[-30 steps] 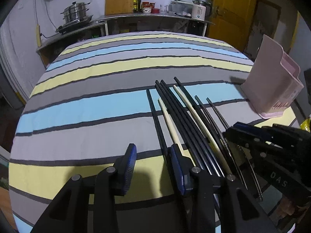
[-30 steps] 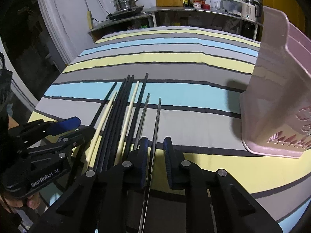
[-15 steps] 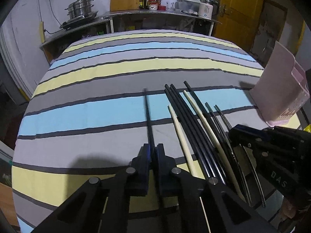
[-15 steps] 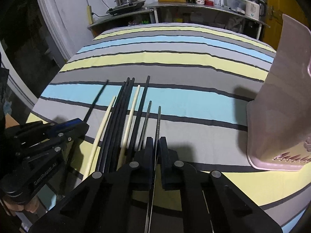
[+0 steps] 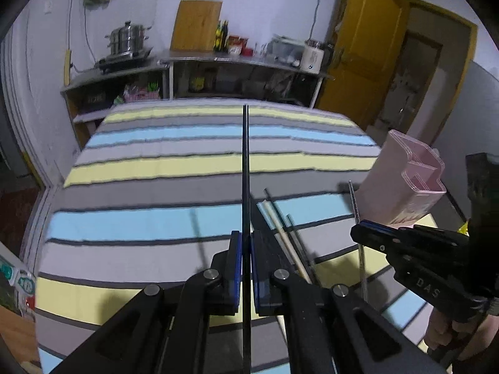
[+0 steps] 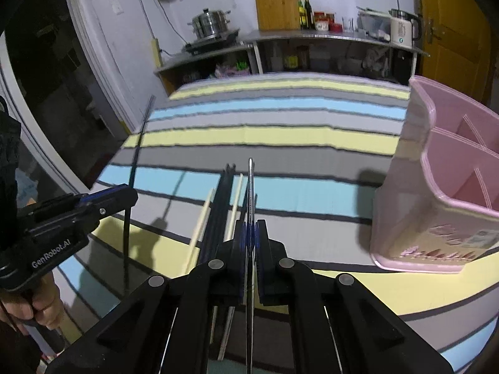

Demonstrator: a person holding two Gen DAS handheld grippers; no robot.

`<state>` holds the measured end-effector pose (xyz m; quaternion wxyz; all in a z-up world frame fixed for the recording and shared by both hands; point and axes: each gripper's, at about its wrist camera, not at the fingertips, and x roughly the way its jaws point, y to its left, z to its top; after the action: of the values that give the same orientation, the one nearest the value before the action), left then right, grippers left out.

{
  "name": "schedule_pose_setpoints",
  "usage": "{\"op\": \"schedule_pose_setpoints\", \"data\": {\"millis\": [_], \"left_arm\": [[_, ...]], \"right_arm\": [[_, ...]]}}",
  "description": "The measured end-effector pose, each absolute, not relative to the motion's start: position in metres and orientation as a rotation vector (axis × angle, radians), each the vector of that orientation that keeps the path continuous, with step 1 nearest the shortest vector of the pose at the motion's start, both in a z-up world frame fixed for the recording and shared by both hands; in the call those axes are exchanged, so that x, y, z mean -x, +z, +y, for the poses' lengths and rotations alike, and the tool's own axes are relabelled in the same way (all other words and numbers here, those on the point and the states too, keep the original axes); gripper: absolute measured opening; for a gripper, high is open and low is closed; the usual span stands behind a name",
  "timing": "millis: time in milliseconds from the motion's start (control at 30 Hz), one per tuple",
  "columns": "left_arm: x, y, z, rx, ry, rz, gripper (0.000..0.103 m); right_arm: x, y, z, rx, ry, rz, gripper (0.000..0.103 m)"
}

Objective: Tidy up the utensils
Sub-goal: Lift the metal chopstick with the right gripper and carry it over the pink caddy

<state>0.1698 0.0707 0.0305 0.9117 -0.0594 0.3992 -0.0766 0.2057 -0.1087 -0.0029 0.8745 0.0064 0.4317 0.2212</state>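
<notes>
A steel stockpot (image 6: 211,25) sits on the back counter (image 6: 312,35) beside a wooden cutting board (image 6: 276,3), bottles (image 6: 304,12) and a white kettle (image 6: 402,31) (yellow door (image 5: 358,59) alongside).

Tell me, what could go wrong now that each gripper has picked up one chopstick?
1. The left gripper pinches the black chopstick near one end, so the long free part might swing or slip out.
2. The right gripper holds a thin silver chopstick; its smooth metal could slide between the pads.
3. The pink holder looks light, so a poke against its wall might tip it.
</notes>
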Motion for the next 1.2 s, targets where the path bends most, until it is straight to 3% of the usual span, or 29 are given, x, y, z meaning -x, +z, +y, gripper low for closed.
{"op": "schedule_pose_setpoints", "data": {"millis": [500,1200], "left_arm": [[-0.133,0.109,0.044,0.119,-0.267,0.717,0.005],[-0.173,0.155,-0.069,0.093,-0.492,0.698,0.005]], "right_arm": [[-0.167,0.065,-0.148,-0.092,0.442,0.753,0.005],[-0.16,0.121,-0.237,-0.194,0.317,0.636,0.005]]}}
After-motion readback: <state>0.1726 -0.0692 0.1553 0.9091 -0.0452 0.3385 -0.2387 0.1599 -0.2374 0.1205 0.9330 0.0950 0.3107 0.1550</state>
